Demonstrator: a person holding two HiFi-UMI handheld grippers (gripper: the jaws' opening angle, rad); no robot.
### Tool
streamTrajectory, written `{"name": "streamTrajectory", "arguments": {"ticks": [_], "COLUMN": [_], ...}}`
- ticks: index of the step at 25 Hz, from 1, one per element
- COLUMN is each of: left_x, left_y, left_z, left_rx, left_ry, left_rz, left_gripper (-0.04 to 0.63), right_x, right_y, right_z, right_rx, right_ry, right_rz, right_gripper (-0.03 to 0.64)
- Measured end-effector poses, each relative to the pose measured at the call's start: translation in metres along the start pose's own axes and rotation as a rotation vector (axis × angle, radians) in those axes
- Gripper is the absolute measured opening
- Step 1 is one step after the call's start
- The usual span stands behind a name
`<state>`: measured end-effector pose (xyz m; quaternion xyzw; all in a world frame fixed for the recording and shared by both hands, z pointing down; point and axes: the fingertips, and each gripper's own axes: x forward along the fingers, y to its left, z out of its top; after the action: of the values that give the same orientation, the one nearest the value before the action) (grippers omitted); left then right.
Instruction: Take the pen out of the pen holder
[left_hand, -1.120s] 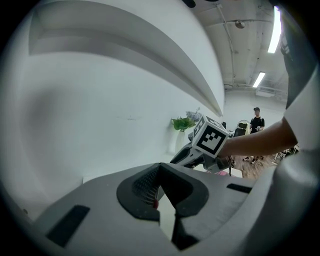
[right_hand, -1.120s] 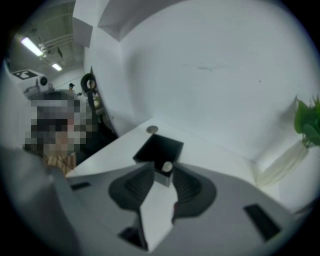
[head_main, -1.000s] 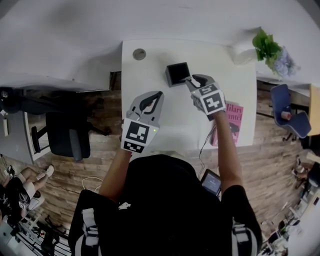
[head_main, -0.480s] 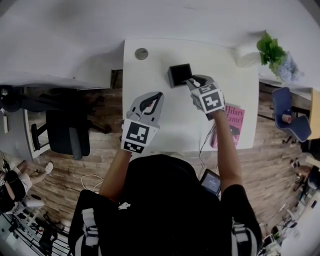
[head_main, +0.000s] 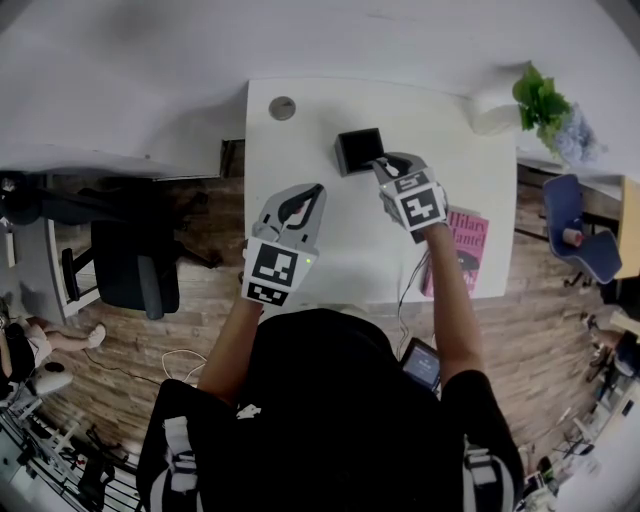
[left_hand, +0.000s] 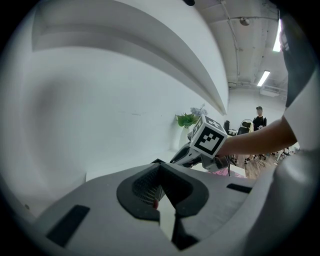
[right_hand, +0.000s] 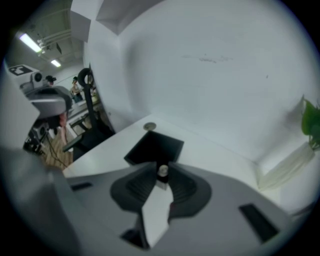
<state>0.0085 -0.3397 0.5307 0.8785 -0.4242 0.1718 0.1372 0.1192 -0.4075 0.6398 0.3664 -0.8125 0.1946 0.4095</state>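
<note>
A black square pen holder (head_main: 356, 148) stands at the back middle of the white table (head_main: 300, 120). My right gripper (head_main: 378, 162) leans down at its near right corner. In the right gripper view the holder (right_hand: 152, 146) lies just beyond the jaws. The silver top of a pen (right_hand: 162, 171) sits between the fingertips of the right gripper (right_hand: 162, 176). Its jaws have just been closing, and the pads now press on the pen. My left gripper (head_main: 316, 190) hovers over the table's left half, shut and holding nothing. The left gripper (left_hand: 159, 167) looks toward the right gripper (left_hand: 200, 152).
A round grommet (head_main: 282, 108) is set in the table's back left. A pink book (head_main: 466, 238) lies at the right edge, with a cable beside it. A potted plant (head_main: 540, 95) stands at the back right. An office chair (head_main: 130, 270) stands left of the table.
</note>
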Motion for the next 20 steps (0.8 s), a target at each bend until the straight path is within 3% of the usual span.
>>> {"name": "streamTrajectory", "arguments": {"ticks": [20], "left_x": [-0.012], "left_y": [-0.001], "left_z": [0.005], "left_rx": [0.026], "left_ry": [-0.008], "left_rz": [0.013], "left_gripper": [0.020], "right_x": [-0.008], "right_y": [0.003], "right_z": [0.009], "right_rx": [-0.009], "right_ry": [-0.043], "right_rz": [-0.043], "right_gripper": [0.077]}}
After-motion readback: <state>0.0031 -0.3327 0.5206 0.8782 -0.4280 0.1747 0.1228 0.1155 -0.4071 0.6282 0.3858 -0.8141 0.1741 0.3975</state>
